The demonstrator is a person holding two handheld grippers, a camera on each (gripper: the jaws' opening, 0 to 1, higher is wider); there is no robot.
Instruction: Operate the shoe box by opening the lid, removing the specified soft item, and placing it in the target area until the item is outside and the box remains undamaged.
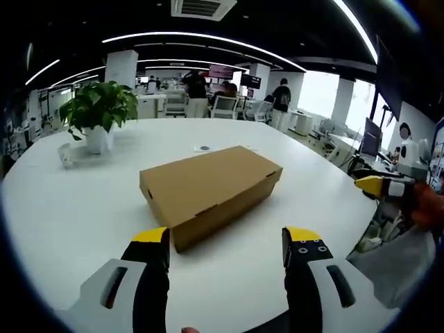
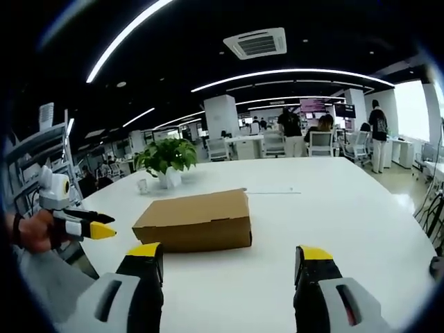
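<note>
A closed brown cardboard shoe box [image 1: 210,189] lies on the round white table [image 1: 83,208], its lid down; the soft item is hidden inside. My left gripper [image 1: 225,243] hovers open just in front of the box's near corner, nothing between its yellow-tipped jaws. In the right gripper view the same shoe box [image 2: 195,220] sits ahead and slightly left, and my right gripper [image 2: 231,258] is open short of it. The right gripper [image 1: 388,187] enters the left gripper view at far right; the left gripper [image 2: 87,227] appears at far left of the right gripper view, held by a hand.
A potted green plant [image 1: 98,111] in a white pot stands at the table's far left, with a small cup [image 2: 142,185] beside it. A small dark disc [image 1: 202,148] lies beyond the box. Office desks, chairs and people fill the background.
</note>
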